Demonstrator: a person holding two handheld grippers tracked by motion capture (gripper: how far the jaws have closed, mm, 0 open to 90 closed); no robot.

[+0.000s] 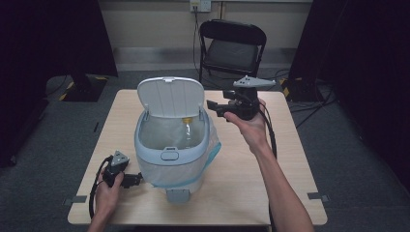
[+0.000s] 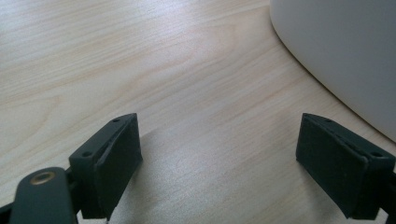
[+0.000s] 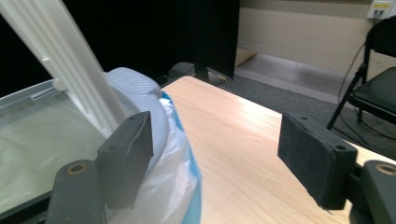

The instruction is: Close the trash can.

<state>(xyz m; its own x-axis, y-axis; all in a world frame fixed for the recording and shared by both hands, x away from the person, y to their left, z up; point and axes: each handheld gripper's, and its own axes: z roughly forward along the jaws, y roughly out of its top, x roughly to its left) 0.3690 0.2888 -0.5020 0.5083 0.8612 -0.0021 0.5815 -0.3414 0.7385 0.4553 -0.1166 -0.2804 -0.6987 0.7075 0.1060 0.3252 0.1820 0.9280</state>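
Yellow-capped bottle (image 1: 186, 126) in bin (image 1: 170, 155) | high view | right tool (image 1: 216, 107) open

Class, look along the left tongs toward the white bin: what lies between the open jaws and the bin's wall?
Nothing: in the left gripper view, bare wooden table runs from the left tongs to the bin.

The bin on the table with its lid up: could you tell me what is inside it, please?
The bin holds a clear plastic liner, and a clear bottle with a yellow cap stands inside. The bin's wall hides the bottom.
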